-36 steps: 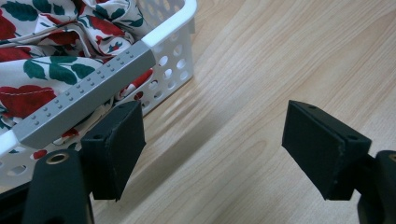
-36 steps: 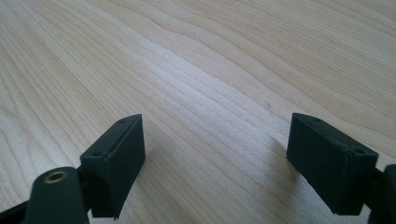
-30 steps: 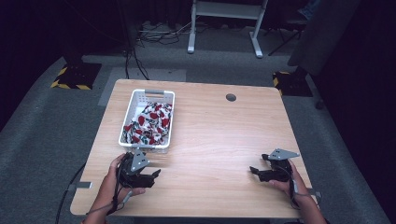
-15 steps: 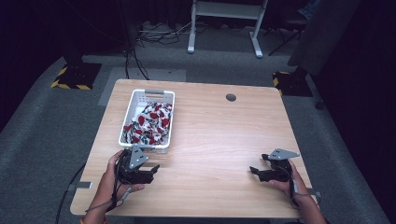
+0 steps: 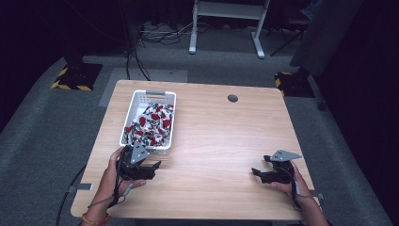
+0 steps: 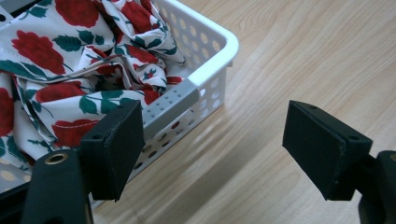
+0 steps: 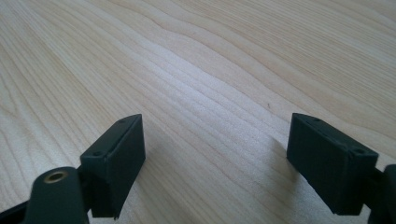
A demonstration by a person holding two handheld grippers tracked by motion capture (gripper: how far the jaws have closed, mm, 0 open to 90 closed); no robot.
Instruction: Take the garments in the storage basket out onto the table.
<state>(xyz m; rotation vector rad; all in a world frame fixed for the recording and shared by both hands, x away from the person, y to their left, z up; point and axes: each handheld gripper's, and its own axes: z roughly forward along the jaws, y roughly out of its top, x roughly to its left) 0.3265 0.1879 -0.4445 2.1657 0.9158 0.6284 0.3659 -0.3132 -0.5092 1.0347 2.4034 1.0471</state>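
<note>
Flowery cloth sat bunched in a white basket on the wooden surface.

The long basket (image 5: pixel 135 104) ran away from the person, maybe tipped a bit sideways. Its plastic walls had little round holes. The soft, crumpled cloth (image 5: pixel 149 124) had red flowers and green leaves. The left tongs (image 6: pixel 212 149) were wide apart beside the basket's near end. The right tongs (image 7: pixel 215 161) were wide apart over bare wood, far off.

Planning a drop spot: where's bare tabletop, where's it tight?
Bare: wide wood between basket and right gripper, up to the round hole. Tight: front-left corner, where left gripper, open, sits beside the cloth-filled basket.
</note>
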